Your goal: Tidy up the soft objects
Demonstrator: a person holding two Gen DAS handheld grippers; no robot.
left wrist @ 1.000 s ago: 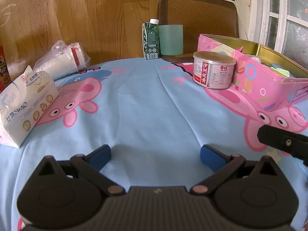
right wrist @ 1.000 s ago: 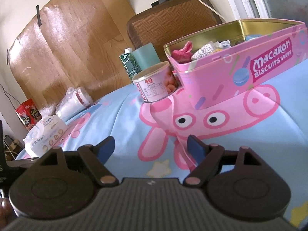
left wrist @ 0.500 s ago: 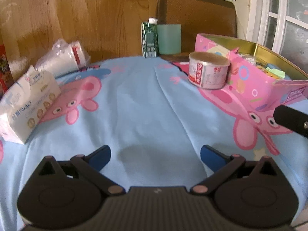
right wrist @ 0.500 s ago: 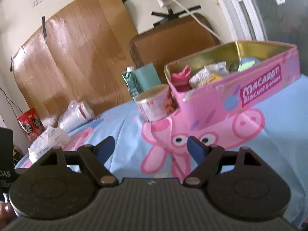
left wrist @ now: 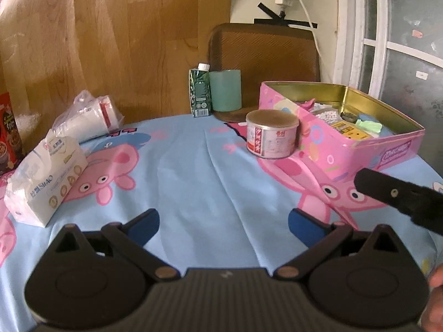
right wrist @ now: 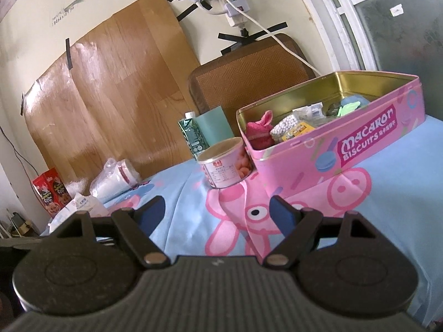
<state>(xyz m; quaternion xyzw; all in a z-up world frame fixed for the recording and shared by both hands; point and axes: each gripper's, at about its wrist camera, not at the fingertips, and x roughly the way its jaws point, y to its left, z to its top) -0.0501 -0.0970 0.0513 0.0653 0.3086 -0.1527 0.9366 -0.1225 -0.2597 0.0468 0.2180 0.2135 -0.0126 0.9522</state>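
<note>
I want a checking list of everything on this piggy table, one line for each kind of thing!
Surface: blue cartoon-pig cloth, wrinkled, covering the table.
Job's things: open pink biscuit tin holding a pink knitted toy, a bag of white beads and small packets; tissue pack lying near the left edge.
Clutter: round can against the tin; green carton beside a teal cup; bagged white roll; red snack box.
Grippers: left tongs open, empty; right tongs open, empty.
Cables: white cord running from a taped wall power strip.
Surroundings: wood-look panel, brown woven chair back, window.
</note>
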